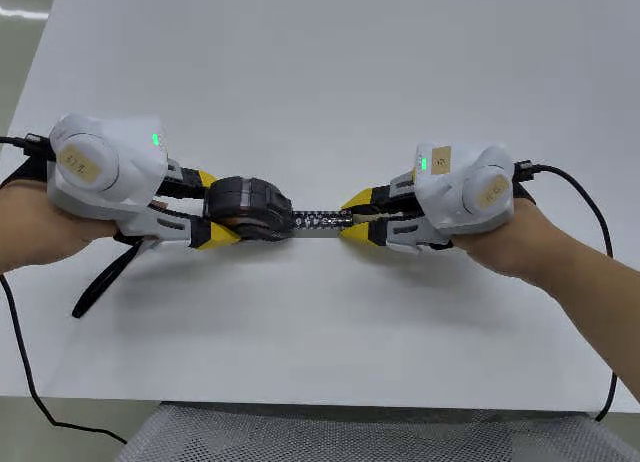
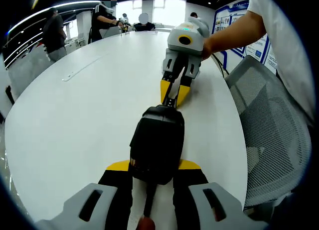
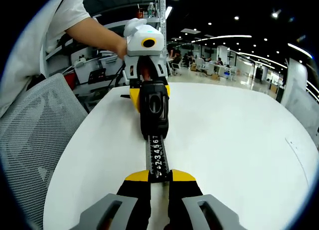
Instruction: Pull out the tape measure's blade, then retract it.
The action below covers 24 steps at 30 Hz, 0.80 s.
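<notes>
The fingers of the right gripper pinch the short-drawn blade, the left gripper clamps the tape measure over the counter; a slipping pinch could whip the blade back.

On the table, the tape measure sat left of centre between the jaws of the left gripper, its blade ran rightward into the right gripper, and a chair stood before the near edge.
</notes>
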### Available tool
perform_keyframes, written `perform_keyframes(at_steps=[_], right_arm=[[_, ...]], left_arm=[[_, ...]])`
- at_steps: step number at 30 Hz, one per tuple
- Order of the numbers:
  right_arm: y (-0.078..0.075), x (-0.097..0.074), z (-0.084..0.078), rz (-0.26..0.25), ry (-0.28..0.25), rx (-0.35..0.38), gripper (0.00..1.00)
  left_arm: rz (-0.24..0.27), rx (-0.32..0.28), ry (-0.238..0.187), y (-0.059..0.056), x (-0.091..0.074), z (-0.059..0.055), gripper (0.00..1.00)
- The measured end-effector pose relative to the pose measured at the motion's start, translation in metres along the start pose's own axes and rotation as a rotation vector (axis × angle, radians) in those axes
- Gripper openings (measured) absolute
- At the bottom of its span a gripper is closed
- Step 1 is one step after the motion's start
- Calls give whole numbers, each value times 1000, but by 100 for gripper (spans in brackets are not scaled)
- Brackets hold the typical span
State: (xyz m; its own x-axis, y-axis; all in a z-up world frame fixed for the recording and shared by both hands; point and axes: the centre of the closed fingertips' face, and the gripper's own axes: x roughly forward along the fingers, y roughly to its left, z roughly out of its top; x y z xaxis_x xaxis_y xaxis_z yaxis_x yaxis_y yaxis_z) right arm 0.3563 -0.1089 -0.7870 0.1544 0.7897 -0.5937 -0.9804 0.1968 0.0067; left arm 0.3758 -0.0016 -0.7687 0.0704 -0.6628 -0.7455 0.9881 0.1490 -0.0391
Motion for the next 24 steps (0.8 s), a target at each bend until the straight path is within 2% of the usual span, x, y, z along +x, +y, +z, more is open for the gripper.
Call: perform_keyframes(at_steps=[24], right_arm=[[-1,-26,-19,-28,33,25,8]], left_arm=[[-4,7,8,0,0,0,26]])
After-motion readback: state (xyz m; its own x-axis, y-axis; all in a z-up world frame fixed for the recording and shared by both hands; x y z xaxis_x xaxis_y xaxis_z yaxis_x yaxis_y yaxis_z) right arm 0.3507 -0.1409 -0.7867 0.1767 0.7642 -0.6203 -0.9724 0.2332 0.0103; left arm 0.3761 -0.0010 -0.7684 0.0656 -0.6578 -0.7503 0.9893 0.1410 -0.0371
